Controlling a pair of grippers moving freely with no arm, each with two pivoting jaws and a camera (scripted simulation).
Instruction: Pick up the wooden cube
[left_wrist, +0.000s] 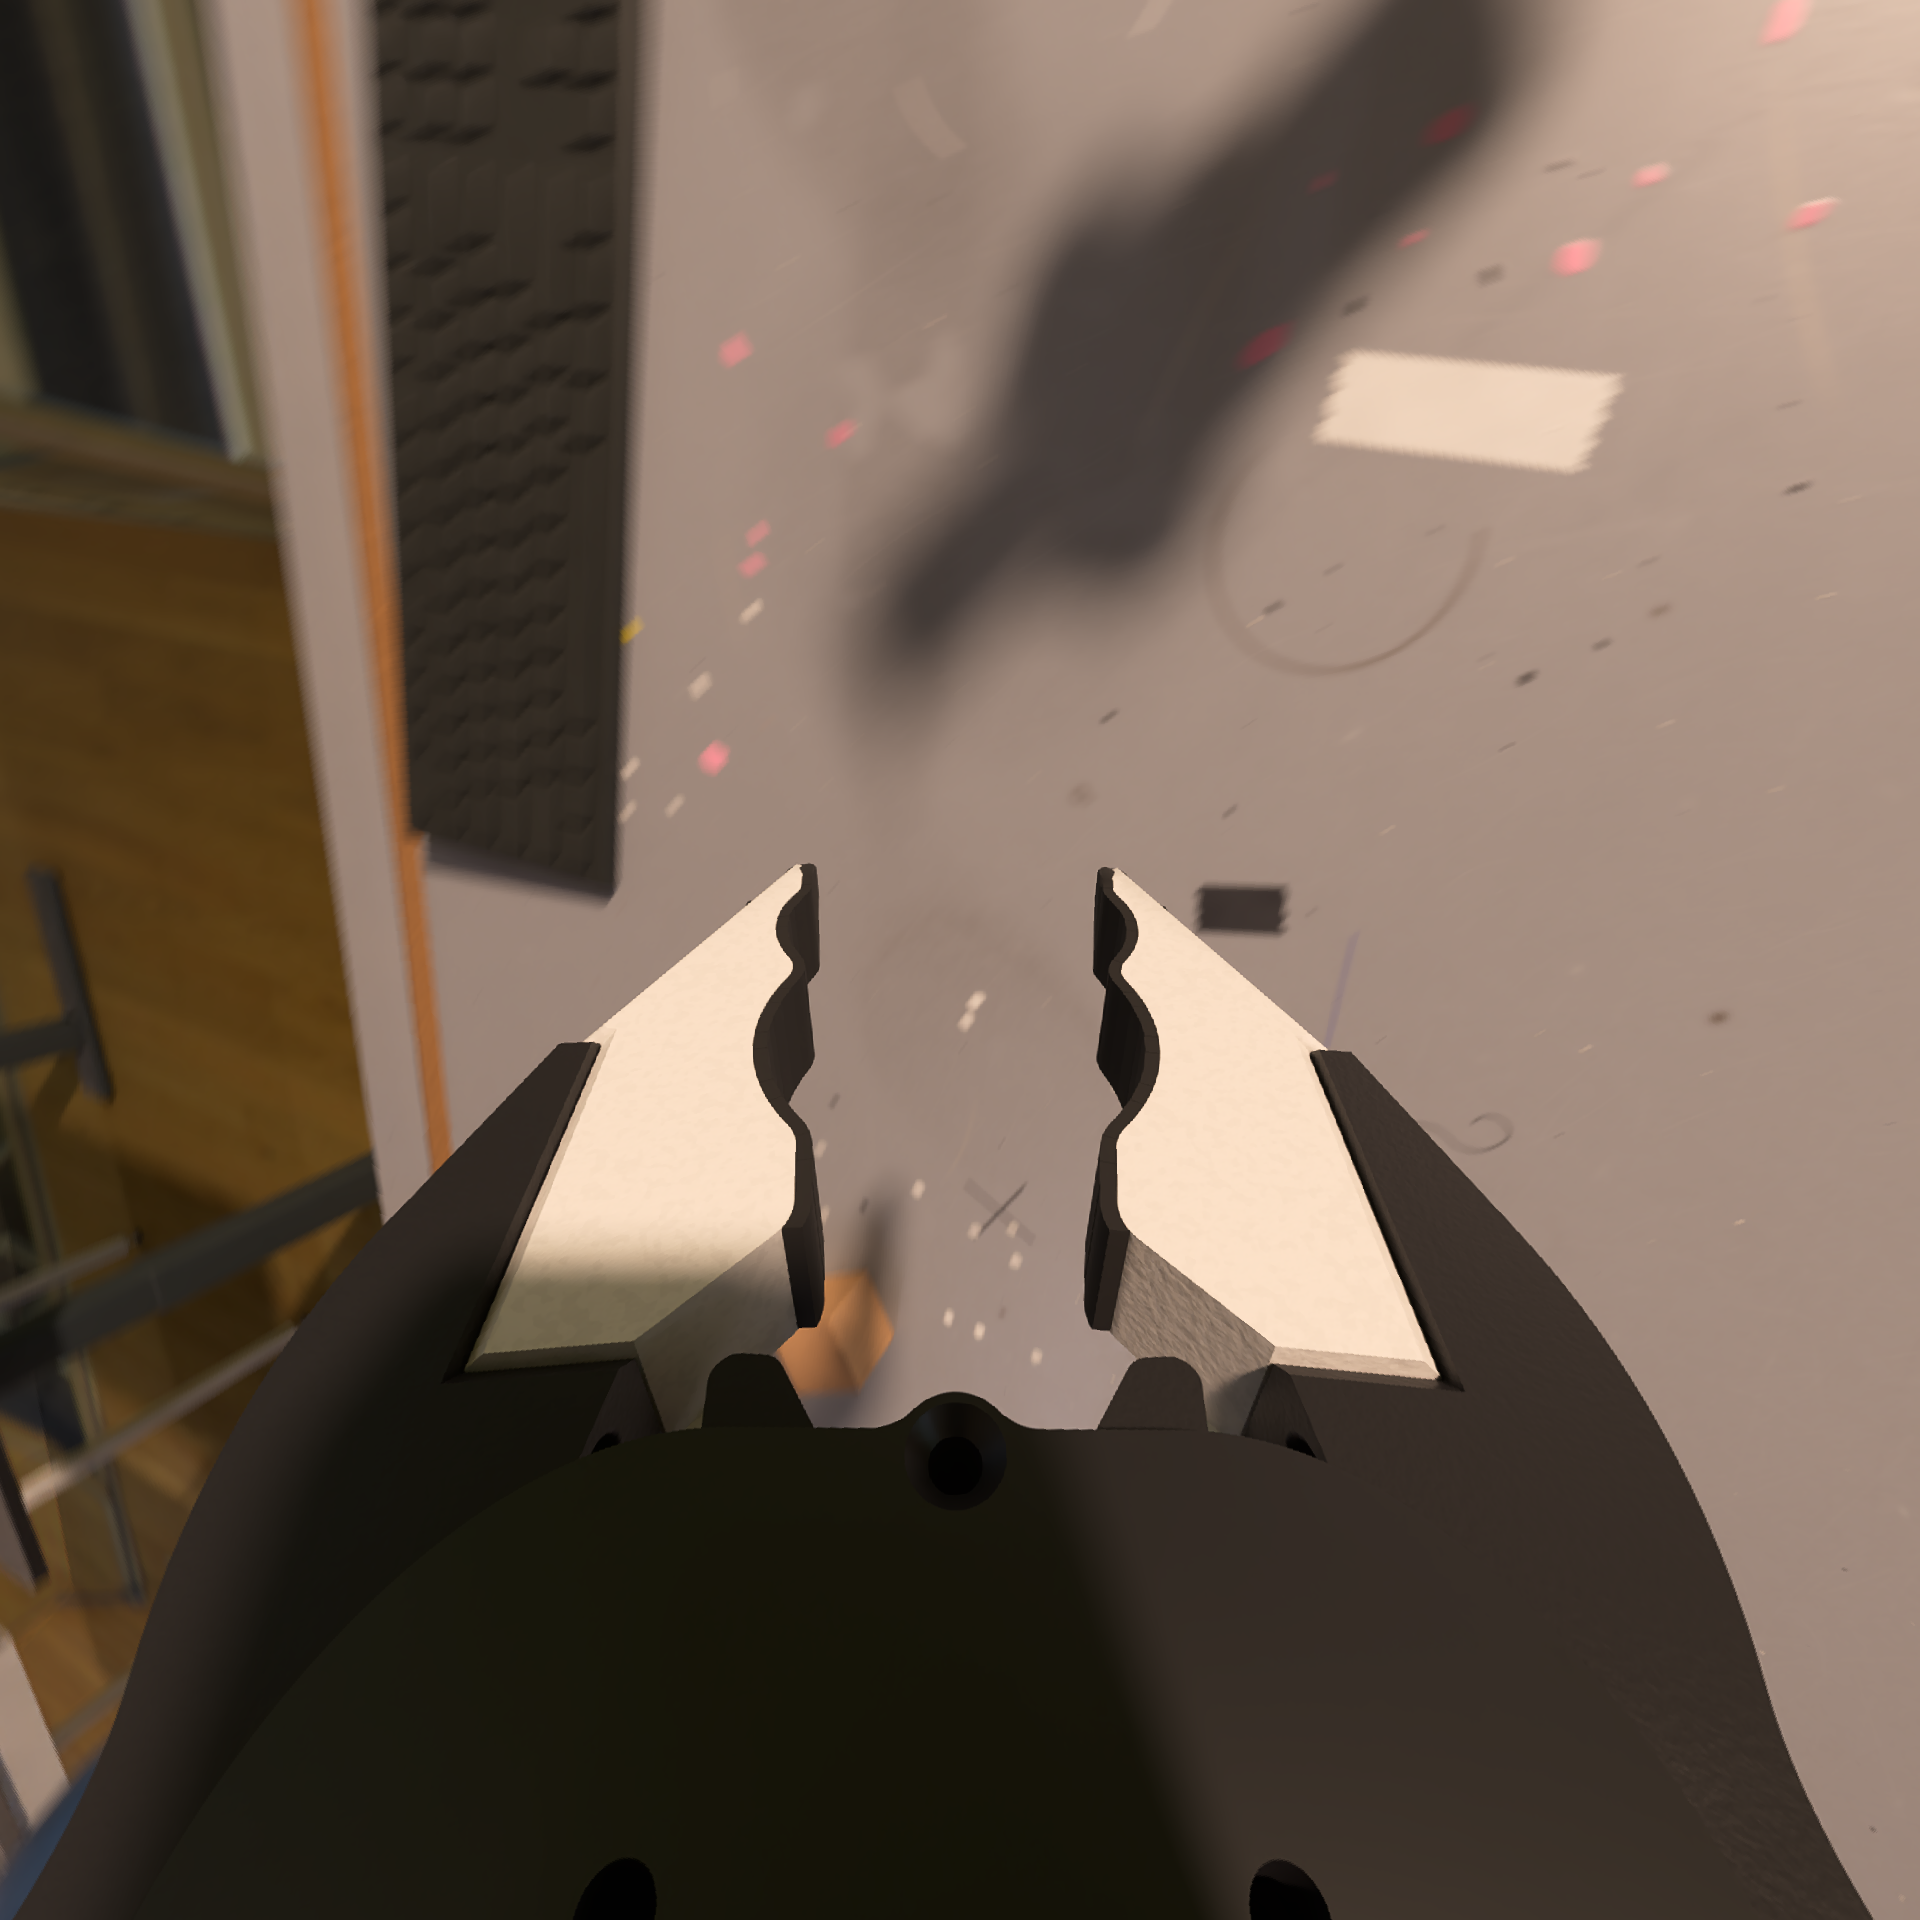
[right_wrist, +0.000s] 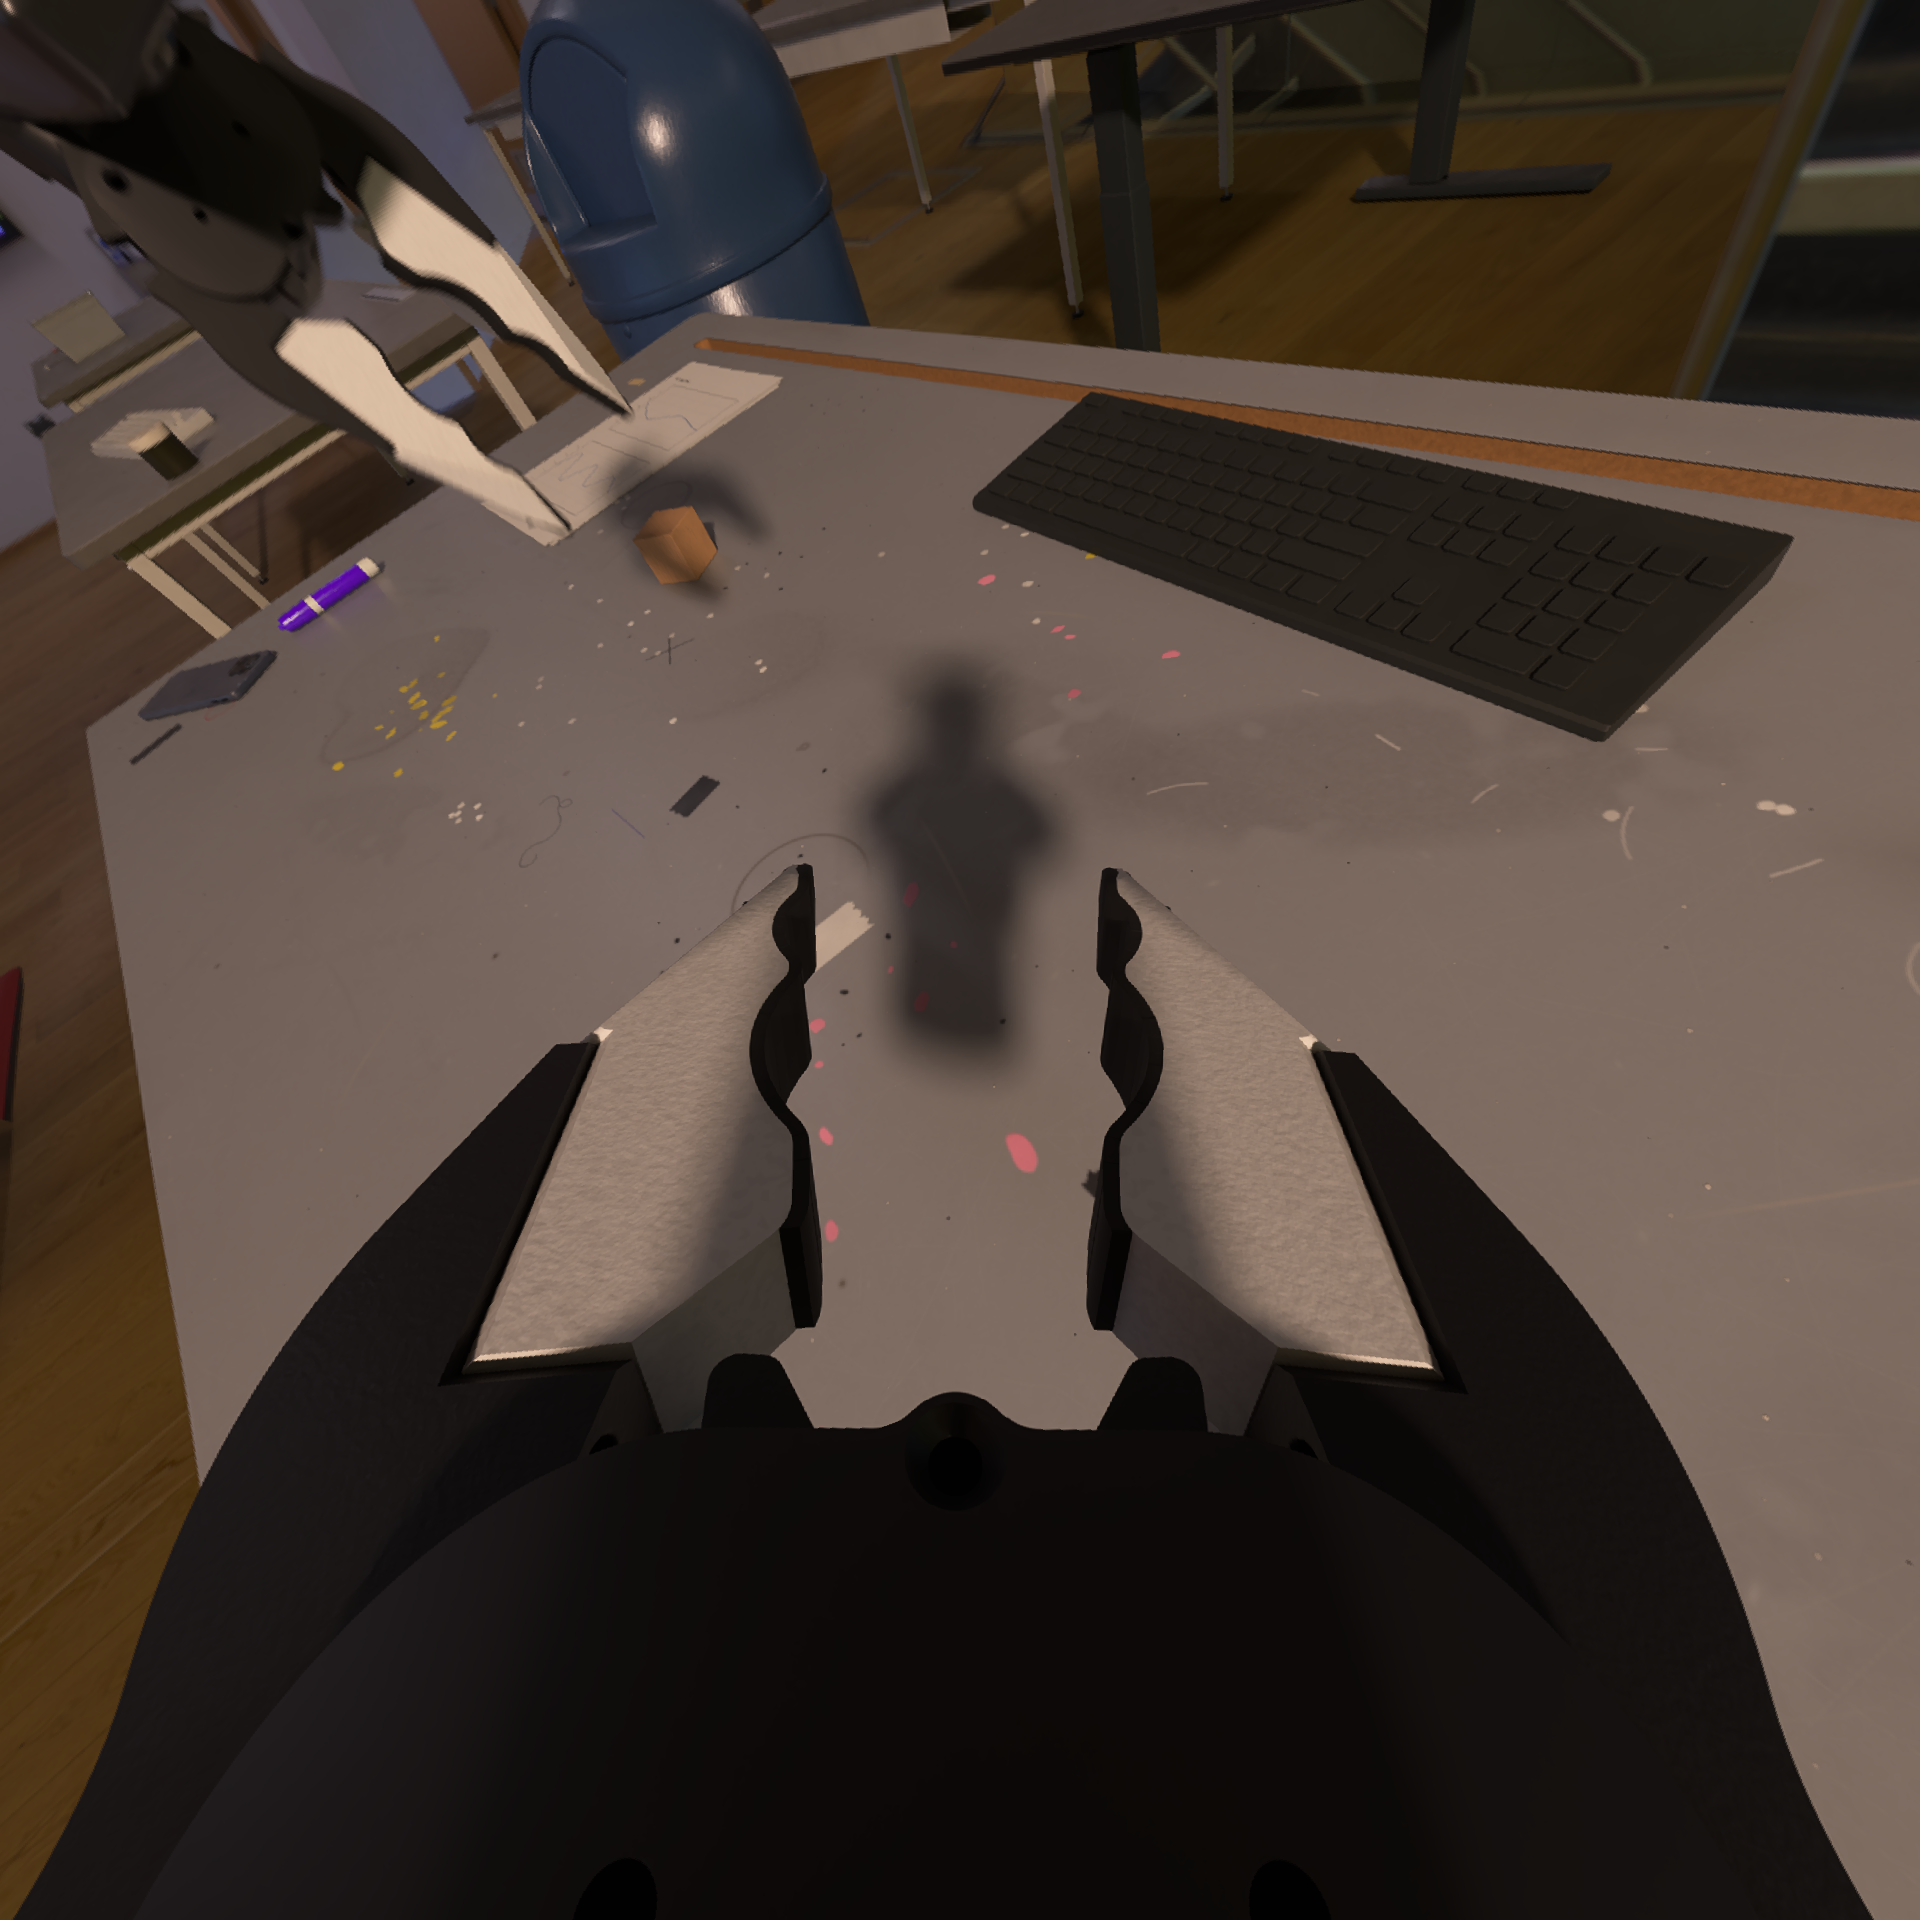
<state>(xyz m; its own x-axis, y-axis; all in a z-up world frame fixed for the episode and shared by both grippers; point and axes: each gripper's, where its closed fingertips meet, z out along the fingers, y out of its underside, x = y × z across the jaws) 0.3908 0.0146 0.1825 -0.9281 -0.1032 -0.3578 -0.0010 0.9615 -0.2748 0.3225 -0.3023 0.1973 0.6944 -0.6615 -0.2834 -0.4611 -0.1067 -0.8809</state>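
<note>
The wooden cube (right_wrist: 677, 544) is small and light brown and sits on the grey table (right_wrist: 1351, 1039) at the far left. In the left wrist view the cube (left_wrist: 837, 1338) shows low between my left gripper's fingers, near their base and partly hidden by the left finger. My left gripper (left_wrist: 957, 883) is open and empty, hovering above the cube and pointing down. It also shows in the right wrist view (right_wrist: 597, 468), just left of and above the cube. My right gripper (right_wrist: 957, 883) is open and empty above the table's middle, far from the cube.
A black keyboard (right_wrist: 1382, 561) lies at the far right, also in the left wrist view (left_wrist: 509, 447). A purple marker (right_wrist: 330, 594), a dark phone (right_wrist: 208, 684) and a sheet of paper (right_wrist: 665, 426) lie near the left edge. A blue bin (right_wrist: 675, 166) stands beyond the table.
</note>
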